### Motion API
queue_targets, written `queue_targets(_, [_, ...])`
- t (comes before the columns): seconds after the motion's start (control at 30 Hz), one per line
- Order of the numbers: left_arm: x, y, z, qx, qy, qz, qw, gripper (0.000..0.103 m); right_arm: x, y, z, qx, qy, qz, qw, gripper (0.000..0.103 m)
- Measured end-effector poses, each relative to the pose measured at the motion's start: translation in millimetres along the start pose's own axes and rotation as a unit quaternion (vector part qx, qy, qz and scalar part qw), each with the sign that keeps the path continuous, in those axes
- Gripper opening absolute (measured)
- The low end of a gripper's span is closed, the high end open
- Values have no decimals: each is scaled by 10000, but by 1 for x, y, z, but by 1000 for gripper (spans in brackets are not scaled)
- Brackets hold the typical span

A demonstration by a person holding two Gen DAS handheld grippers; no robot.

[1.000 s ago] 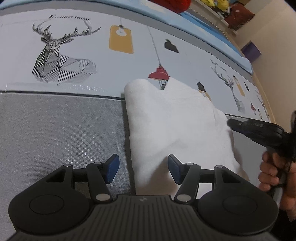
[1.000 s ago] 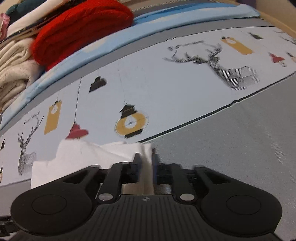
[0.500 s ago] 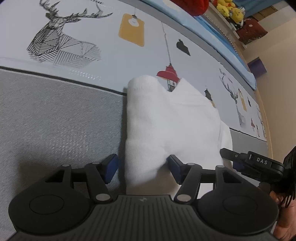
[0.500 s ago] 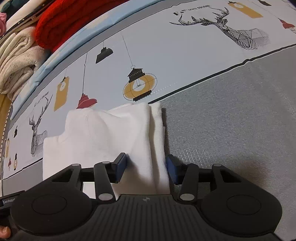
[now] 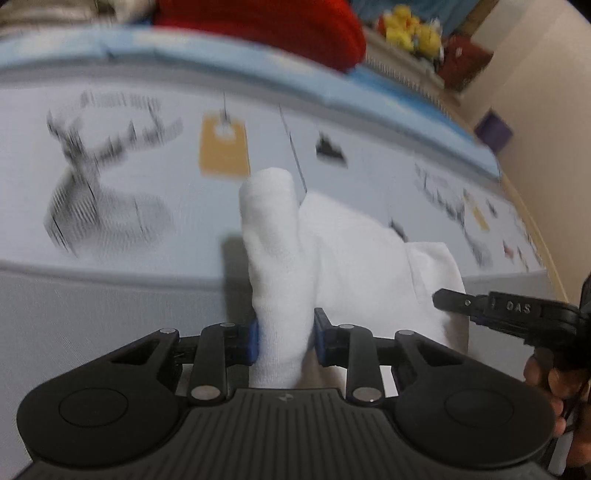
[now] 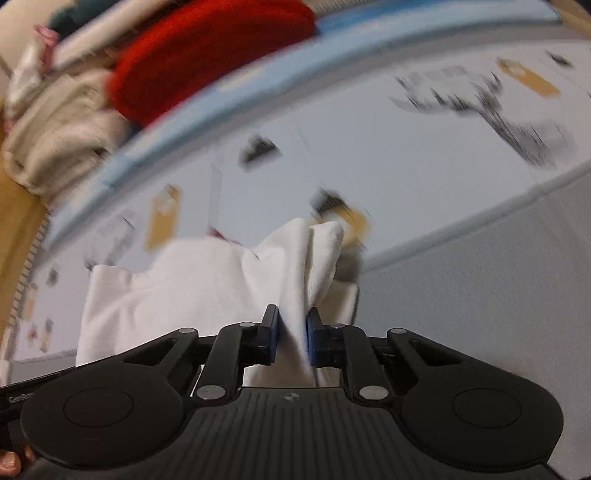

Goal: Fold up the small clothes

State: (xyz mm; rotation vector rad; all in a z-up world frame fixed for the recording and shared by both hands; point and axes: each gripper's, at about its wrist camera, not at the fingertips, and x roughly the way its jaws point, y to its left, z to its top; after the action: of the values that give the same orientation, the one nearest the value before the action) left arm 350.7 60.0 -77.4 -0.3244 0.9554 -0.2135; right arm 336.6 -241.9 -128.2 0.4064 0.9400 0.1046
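A small white garment [image 5: 354,251] lies folded on the printed bed sheet [image 5: 110,147]. My left gripper [image 5: 284,338] is shut on its near left folded edge, and the fold bunches up between the blue pads. My right gripper [image 6: 291,334] is shut on the garment's near right edge [image 6: 295,266], which is lifted and creased. The right gripper also shows in the left wrist view [image 5: 480,306] at the garment's right side. Both views are motion blurred.
A red knitted item [image 6: 207,55] and beige folded blankets [image 6: 55,125] lie at the back of the bed. A blue sheet border [image 5: 221,62] runs behind the print. Yellow plush toys [image 5: 410,29] sit far right, near a beige wall [image 5: 546,92].
Both grippers have closed on the garment's near edge, one at each side, and lifted it. Both cameras have tilted up, so the back of the bed now shows.
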Motion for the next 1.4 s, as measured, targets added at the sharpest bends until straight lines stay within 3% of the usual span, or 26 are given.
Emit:
queue_targets(0.07, [-18,6,14,-85,-375,-85,9992,35,-13,15,7,-179,-492,200,9984,18])
queue_targets(0.13, [-40,18,26,-302,-883,-47,9956,49,-26,27,15,-322,-1022,221,9940,26])
queue_targets(0.17, [-48,24,29,-368,-1065,-21,9936,65,-31,30,17,-368,-1214,125,9918,38])
queue_targets(0.2, [-53,31,33,-447,-1155,-5,9923,72,-32,29,20,-399,-1261,2,9912,43])
queue_targets(0.3, [-52,57,34,-955,-787,15,9923,72,-23,15,21,-140,-746,-18,9971,45])
queue_targets(0.37, [-41,66,26,-1199,-304,24,9923,71,-15,10,16,0,-227,76,9997,45])
queue_targets(0.47, [-24,64,12,-1110,246,215,9933,71,-4,8,5,41,507,46,9987,45])
queue_targets(0.57, [-16,58,-2,-951,463,328,9939,71,-3,14,-9,-138,858,-180,9960,45])
queue_targets(0.7, [-10,52,-12,-865,566,388,9939,71,-13,16,-24,-203,989,-166,9947,42])
queue_targets(0.8, [-12,48,-20,-787,617,406,9942,71,-22,13,-30,-276,1084,-82,9937,18])
queue_targets(0.83, [-13,47,-21,-770,631,408,9942,71,-24,13,-31,-285,1115,-2,9934,5])
queue_targets(0.9, [-11,47,-21,-763,663,387,9941,71,-31,15,-29,-269,1022,163,9943,4])
queue_targets(1.03, [-12,45,-21,-792,688,229,9942,71,-57,0,-18,328,800,783,9932,3])
queue_targets(1.17, [-6,47,-25,-863,941,83,9918,71,-33,-13,-34,210,1575,15,9873,3])
queue_targets(1.23, [1,50,-31,-888,1243,101,9882,71,-26,-8,-38,-8,1641,-94,9864,4])
queue_targets(1.27, [4,50,-34,-865,1368,122,9867,71,-26,-4,-38,-129,1603,-116,9869,4])
queue_targets(1.33, [9,50,-39,-739,1495,226,9857,50,-23,1,-41,-285,1595,-201,9866,4])
queue_targets(1.37, [9,49,-41,-644,1505,246,9862,26,-21,1,-42,-291,1601,-237,9864,4])
queue_targets(1.4, [8,48,-42,-552,1508,203,9868,20,-20,1,-43,-290,1601,-294,9862,4])
